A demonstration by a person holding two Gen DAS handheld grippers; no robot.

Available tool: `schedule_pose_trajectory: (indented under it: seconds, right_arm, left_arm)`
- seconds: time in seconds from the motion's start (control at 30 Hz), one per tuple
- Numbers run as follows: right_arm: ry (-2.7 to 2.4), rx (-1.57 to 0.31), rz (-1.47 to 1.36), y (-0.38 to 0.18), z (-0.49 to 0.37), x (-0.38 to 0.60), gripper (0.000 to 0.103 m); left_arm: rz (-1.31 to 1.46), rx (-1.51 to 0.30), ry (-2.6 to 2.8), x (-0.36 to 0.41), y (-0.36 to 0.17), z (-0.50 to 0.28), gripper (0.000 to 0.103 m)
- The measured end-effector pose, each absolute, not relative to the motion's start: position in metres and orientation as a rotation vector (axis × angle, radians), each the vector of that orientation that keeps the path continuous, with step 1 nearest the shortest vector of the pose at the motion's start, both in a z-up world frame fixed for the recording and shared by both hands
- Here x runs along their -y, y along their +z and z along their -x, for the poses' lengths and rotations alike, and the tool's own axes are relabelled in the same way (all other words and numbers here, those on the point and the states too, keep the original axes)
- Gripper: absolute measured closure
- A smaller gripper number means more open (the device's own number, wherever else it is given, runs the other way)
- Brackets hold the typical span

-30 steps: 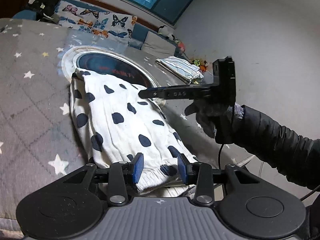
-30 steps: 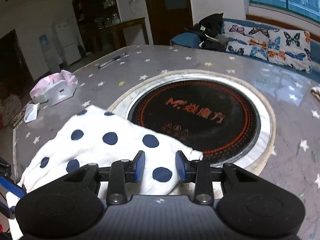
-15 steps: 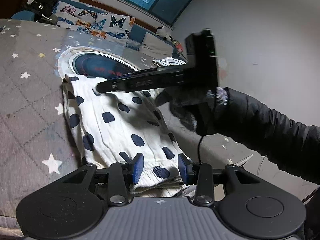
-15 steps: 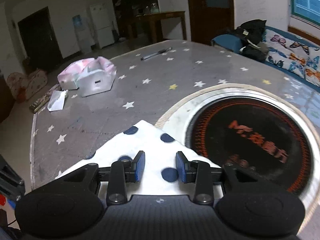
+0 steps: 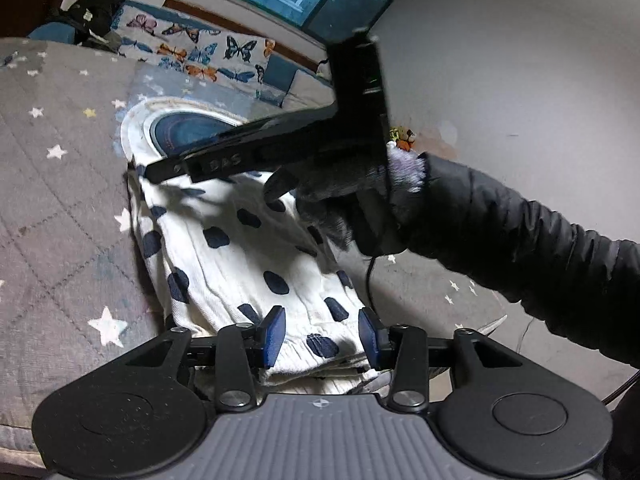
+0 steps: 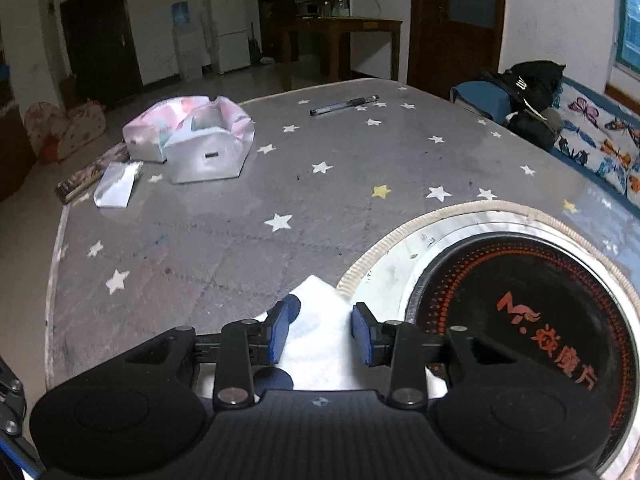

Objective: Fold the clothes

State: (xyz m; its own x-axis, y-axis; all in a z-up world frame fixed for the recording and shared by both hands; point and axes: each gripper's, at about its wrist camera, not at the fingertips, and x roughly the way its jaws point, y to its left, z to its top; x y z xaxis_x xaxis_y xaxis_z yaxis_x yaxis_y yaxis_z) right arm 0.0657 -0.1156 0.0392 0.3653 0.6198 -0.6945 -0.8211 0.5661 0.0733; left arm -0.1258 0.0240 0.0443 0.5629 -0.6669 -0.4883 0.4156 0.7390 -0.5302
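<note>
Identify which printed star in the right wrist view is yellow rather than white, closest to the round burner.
The yellow star, just above the burner's ribbed rim; its neighbours on the grey cloth are white.

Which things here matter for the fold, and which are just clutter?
For the job:
spotted garment
left gripper
right gripper

Lying about:
pen
pink box
foil packet
striped cloth
hotplate
</note>
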Motion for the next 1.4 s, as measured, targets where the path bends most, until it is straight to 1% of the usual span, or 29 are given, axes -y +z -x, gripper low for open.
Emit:
schedule_pose_trajectory:
  seconds: [0.07, 0.17, 0.2, 0.3, 0.4, 0.67, 0.8, 0.87, 0.9, 0.97, 1.03, 1.27, 1.4]
  right_arm:
    - [0.943, -0.748, 0.293, 0.04, -0.068, 0.117, 0.067]
    - [0.907, -0.752, 0.259, 0.046, -0.075, 0.138, 0.062]
    - [0.895, -0.761, 0.246, 0.046, -0.078, 0.145, 0.061]
    - [0.857, -0.787, 0.207, 0.045, -0.086, 0.169, 0.06]
    - [0.819, -0.812, 0.168, 0.044, -0.094, 0.192, 0.055]
    - [0.766, -0.896, 0.151, 0.02, -0.105, 0.209, 0.055]
    - [0.746, -0.895, 0.18, 0.019, -0.101, 0.213, 0.056]
    - [0.735, -0.896, 0.193, 0.018, -0.1, 0.216, 0.056]
    - [0.728, -0.898, 0.198, 0.018, -0.099, 0.217, 0.056]
    - [0.711, -0.898, 0.211, 0.018, -0.096, 0.219, 0.056]
    - [0.692, -0.897, 0.223, 0.018, -0.094, 0.222, 0.057]
    - [0.578, -0.891, 0.236, 0.023, -0.079, 0.244, 0.057]
    - [0.503, -0.889, 0.208, 0.026, -0.065, 0.263, 0.057]
  left_arm:
    - [0.373, -0.711, -0.64, -0.029, 0.049, 0.134, 0.056]
    - [0.371, -0.702, -0.603, -0.041, 0.053, 0.149, 0.052]
    - [0.367, -0.704, -0.589, -0.044, 0.053, 0.154, 0.052]
    - [0.356, -0.731, -0.561, -0.052, 0.051, 0.167, 0.05]
    - [0.338, -0.761, -0.557, -0.051, 0.047, 0.172, 0.047]
    - [0.236, -0.819, -0.539, -0.028, 0.032, 0.168, 0.046]
    - [0.209, -0.815, -0.518, -0.028, 0.027, 0.167, 0.048]
    - [0.197, -0.813, -0.503, -0.029, 0.025, 0.165, 0.054]
    - [0.19, -0.814, -0.496, -0.029, 0.024, 0.163, 0.053]
    - [0.185, -0.81, -0.497, -0.031, 0.023, 0.16, 0.059]
    - [0.178, -0.807, -0.489, -0.033, 0.023, 0.157, 0.061]
    - [0.147, -0.786, -0.41, -0.048, 0.023, 0.13, 0.062]
    - [0.143, -0.783, -0.358, -0.056, 0.022, 0.102, 0.067]
